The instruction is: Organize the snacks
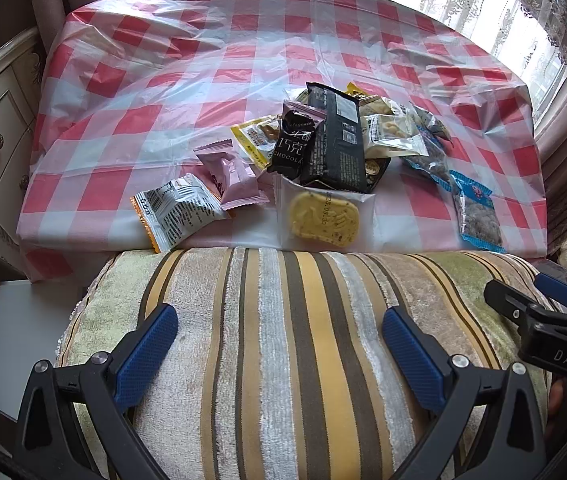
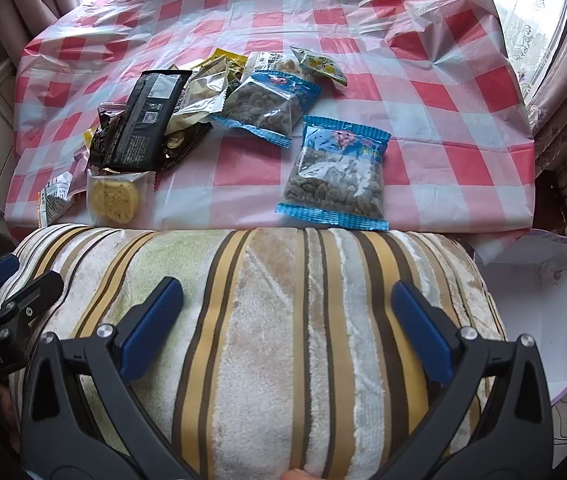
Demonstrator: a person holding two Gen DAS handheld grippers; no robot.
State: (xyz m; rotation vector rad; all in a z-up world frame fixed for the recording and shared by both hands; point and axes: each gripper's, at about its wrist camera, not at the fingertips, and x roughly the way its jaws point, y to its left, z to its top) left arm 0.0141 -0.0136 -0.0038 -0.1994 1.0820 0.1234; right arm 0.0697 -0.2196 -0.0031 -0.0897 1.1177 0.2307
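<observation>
We hold both the left gripper and the right gripper spread and empty above the striped cushion, facing the unsorted snack pile, ready, we judge, to begin picking.

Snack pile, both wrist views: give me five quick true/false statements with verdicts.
1. Both grippers, left and right, have open jaws holding nothing. True.
2. The long black packet lies on top of the pile. True.
3. The tablecloth is blue-striped. False: red-and-white checked.
4. The blue-edged bag is buried under the pile. False: it lies apart, near the table's front edge.
5. The yellow biscuit sits in a clear wrapper. True.
</observation>
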